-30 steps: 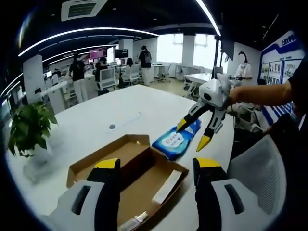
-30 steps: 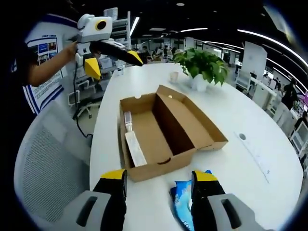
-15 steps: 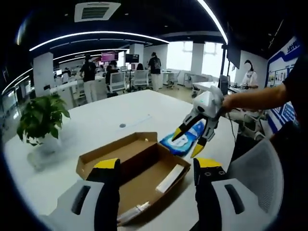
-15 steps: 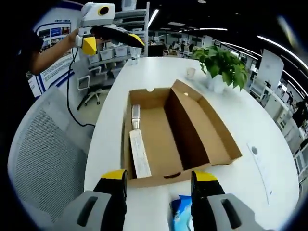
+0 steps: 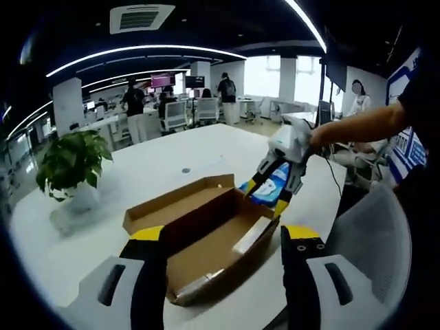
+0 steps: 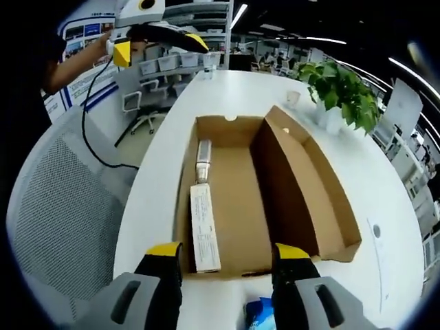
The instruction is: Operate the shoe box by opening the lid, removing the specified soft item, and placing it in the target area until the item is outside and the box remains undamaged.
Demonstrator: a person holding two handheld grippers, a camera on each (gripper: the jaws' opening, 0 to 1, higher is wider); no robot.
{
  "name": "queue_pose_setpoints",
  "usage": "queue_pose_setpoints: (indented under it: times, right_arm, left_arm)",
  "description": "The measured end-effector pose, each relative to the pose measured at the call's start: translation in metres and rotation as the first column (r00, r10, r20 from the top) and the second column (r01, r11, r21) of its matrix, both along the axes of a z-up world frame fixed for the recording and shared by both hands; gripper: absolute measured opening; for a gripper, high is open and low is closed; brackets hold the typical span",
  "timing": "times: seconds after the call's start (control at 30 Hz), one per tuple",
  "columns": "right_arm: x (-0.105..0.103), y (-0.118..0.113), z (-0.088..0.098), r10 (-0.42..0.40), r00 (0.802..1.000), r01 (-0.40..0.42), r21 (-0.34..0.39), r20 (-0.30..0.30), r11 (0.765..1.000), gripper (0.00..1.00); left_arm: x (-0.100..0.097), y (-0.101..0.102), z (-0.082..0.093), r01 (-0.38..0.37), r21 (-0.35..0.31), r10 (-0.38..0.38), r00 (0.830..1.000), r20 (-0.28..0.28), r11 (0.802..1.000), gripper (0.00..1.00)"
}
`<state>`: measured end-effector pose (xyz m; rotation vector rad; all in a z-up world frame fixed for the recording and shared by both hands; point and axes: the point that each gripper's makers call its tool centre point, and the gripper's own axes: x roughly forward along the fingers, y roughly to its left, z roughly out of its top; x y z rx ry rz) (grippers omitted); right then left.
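"Where was the wipes pack [image 5: 270,193] by then?"

"Out of the shoe box [image 6: 268,185], lying on the white desk [image 5: 158,172] just past the box's end. The right gripper [image 5: 280,180] stood over it, jaws spread to either side of the pack, clenched on nothing that I could see."

"Which way did it lie?"

"Its long axis ran away from the box, roughly in line with those jaws. From the right gripper's own view only a blue corner [image 6: 258,317] showed between them, low down."

"And the left gripper [image 6: 155,38]?"

"Well apart, raised beyond the far end of the box, jaws released and empty. The right one was plainly nearer."

"Any change from a second earlier?"

"The right gripper had sunk from hovering above the pack to straddling it. The box stayed open, the paper strip [image 6: 205,227] left inside."
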<state>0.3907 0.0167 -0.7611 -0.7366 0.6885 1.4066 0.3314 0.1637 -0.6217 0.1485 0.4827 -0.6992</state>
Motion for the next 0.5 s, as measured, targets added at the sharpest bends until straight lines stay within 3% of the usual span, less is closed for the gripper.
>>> queue_pose_setpoints:
  times: [0.27, 0.5]
  right_arm:
    - [0.000, 0.010, -0.014, 0.067, 0.998, -0.066, -0.057, 0.006, 0.996, 0.48]
    - [-0.001, 0.019, -0.023, 0.100, 0.995, -0.102, -0.066, -0.028, 0.993, 0.47]
  left_arm:
    - [-0.015, 0.012, 0.001, -0.040, -0.006, 0.040, 0.999, 0.015, 0.999, 0.82]
    - [-0.027, 0.026, 0.004, -0.098, -0.016, 0.098, 0.995, 0.025, 0.995, 0.92]
